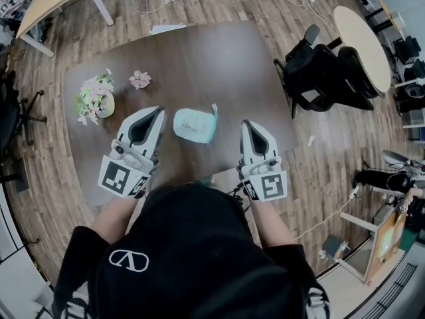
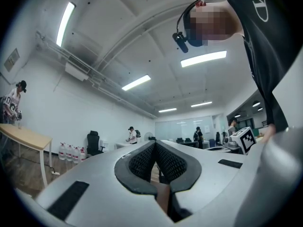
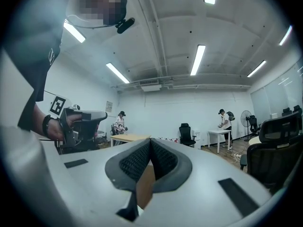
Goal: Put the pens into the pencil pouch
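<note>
Pouch (image 1: 194,125) on table (image 1: 199,58), contents unclear, flowers (image 1: 91,92) in vase (image 1: 107,105)

We count two: the left hand-held gripper (image 1: 158,111) and the right hand-held gripper (image 1: 246,125). Between them, one pencil pouch (image 1: 194,125). Beyond the left, one flower bunch (image 1: 95,97) and one pink blossom (image 1: 139,79), on one tabletop (image 1: 199,55).

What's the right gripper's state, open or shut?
Shut, empty: in the right gripper view, the white right gripper has its black-padded fingers meeting at the tips, nothing between them.
</note>
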`<state>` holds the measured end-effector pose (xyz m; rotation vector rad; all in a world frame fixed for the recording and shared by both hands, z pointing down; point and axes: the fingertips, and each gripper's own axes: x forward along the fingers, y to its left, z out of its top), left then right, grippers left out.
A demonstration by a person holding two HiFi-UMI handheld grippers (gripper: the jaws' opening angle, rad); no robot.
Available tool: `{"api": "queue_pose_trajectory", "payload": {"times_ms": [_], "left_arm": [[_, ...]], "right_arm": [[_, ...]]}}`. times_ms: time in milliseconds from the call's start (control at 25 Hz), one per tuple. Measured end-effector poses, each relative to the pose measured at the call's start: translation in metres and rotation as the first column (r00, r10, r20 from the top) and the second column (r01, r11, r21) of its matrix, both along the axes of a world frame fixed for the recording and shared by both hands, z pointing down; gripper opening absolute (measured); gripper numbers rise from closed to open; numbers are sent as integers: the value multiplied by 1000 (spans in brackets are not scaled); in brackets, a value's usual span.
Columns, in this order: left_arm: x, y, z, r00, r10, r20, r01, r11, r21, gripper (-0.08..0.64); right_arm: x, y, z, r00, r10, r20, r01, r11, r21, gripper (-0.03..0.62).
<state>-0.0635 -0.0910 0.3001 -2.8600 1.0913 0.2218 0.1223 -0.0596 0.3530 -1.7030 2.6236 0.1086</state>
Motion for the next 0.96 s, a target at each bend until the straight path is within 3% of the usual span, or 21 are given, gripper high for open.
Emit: {"api": "queue_pose_trajectory", "payload": {"times_ms": [960], "left_arm": [[3, 6, 5, 1000, 10, -7, -10, 1000, 4, 2]], "right_arm": [[2, 14, -2, 999, 34, 1, -34, 999, 17, -2]]}}
